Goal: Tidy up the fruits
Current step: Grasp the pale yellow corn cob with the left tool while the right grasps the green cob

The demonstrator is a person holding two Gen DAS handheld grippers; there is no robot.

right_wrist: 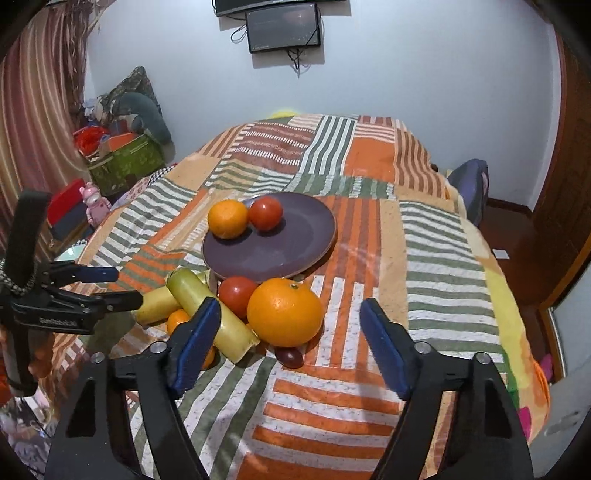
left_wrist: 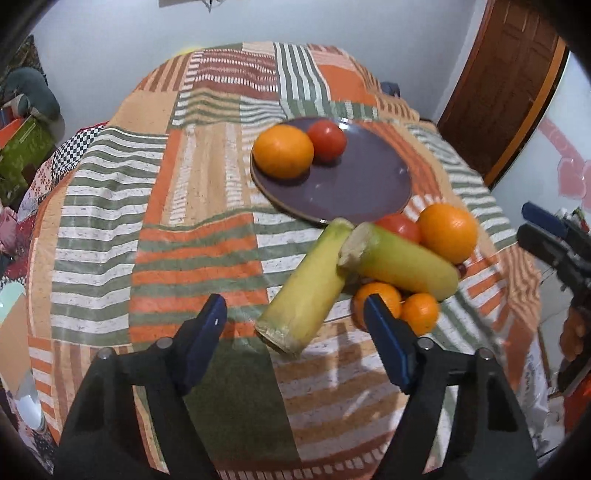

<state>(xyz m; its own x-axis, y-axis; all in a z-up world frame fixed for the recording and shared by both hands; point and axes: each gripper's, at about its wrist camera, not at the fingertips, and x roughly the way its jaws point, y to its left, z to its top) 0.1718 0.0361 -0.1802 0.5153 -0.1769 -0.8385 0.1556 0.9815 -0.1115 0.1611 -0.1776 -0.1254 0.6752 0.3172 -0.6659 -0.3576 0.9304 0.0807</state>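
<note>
A purple plate (left_wrist: 351, 184) on the patchwork cover holds an orange (left_wrist: 282, 151) and a tomato (left_wrist: 327, 140). In front of it lies a pile: two yellow-green banana pieces (left_wrist: 303, 291) (left_wrist: 399, 262), a tomato (left_wrist: 399, 227), a large orange (left_wrist: 447, 232) and two mandarins (left_wrist: 419, 312). My left gripper (left_wrist: 295, 317) is open, its fingers either side of the nearer banana piece's end with gaps. My right gripper (right_wrist: 290, 321) is open just before the large orange (right_wrist: 284, 312), not touching it. A dark grape (right_wrist: 290, 357) lies under that orange.
The striped cover (right_wrist: 369, 258) drapes a bed-like surface that drops away at both sides. Boxes and a pink toy (right_wrist: 96, 201) crowd the floor at left. A wooden door (left_wrist: 498, 92) stands at right. A dark screen (right_wrist: 282, 27) hangs on the wall.
</note>
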